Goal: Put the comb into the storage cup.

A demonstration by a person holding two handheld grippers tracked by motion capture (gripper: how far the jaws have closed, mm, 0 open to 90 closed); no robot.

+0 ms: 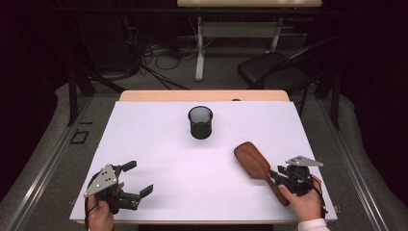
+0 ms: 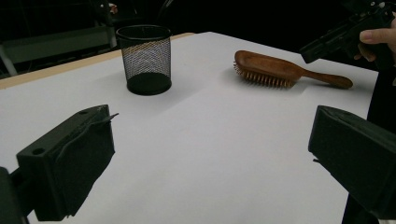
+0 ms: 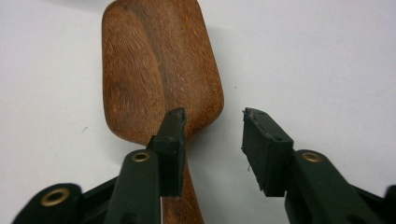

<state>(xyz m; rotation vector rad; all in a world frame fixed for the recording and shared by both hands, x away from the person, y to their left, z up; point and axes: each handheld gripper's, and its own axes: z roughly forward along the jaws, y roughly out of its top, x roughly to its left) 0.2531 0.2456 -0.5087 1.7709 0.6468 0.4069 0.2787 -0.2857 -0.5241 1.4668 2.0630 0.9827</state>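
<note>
The white-topped table (image 1: 159,144) carried a black wire-mesh cup (image 1: 200,122) near its far edge. A brown wooden hairbrush (image 1: 252,162) lay bristles-down by the right edge. The right hand-held gripper (image 3: 212,128) straddled its handle, released; the left hand-held gripper (image 1: 138,178) stood released near the front-left corner.

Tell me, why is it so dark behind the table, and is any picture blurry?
High view: light falls on the white table, the room behind stays dim. Left gripper view: the near black jaws look soft, the mesh cup sharp. Right gripper view: the wooden hairbrush shows crisp grain.
</note>
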